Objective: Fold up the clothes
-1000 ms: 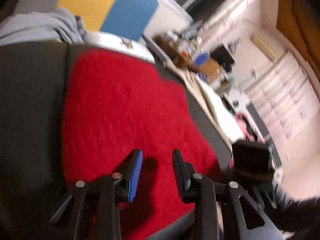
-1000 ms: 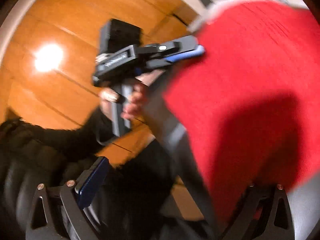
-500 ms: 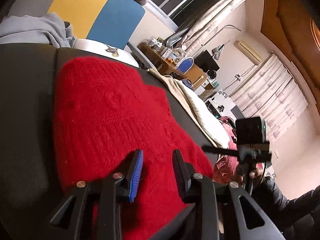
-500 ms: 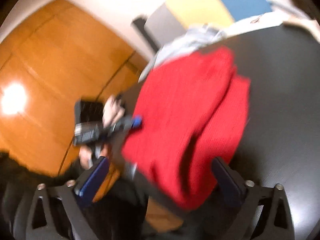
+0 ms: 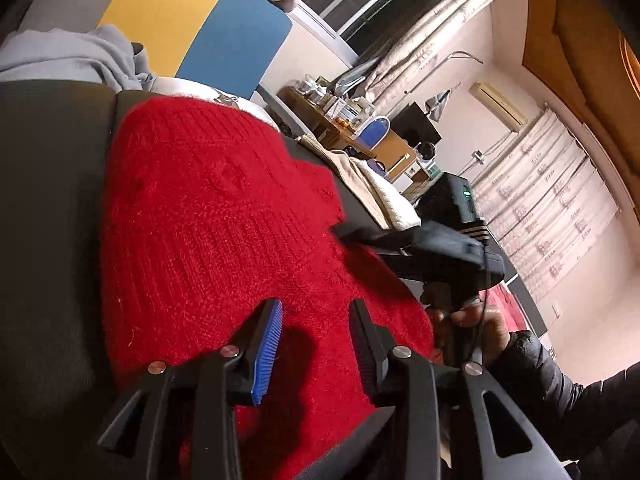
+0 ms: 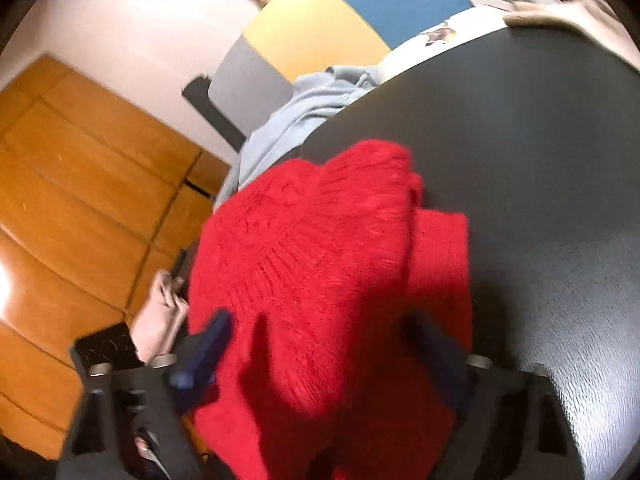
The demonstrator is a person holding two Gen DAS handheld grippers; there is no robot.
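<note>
A red knitted sweater (image 5: 208, 232) lies bunched on the dark table (image 5: 48, 184). My left gripper (image 5: 316, 320) hovers just over its near end. Its jaws are opening a little and nothing is pinched between them. In the right wrist view the sweater (image 6: 320, 248) shows one part folded over another. My right gripper (image 6: 324, 332) is blurred and its jaws are closing, with the sweater's near bulge between them and not clamped. In the left wrist view the right gripper (image 5: 360, 236) reaches over the sweater's right edge, held by a hand (image 5: 472, 320).
A pale grey garment (image 6: 288, 120) lies at the table's far edge. Behind it stands a yellow and blue panel (image 5: 200, 20). Beige and white cloths (image 5: 372, 188) lie along the right side. Wooden panelling (image 6: 80, 184) is beyond the table's left edge (image 6: 540, 160).
The right gripper swung from beside the table's edge to over the sweater's near end, and its jaws narrowed. The left gripper stayed over the sweater and its gap widened slightly.
</note>
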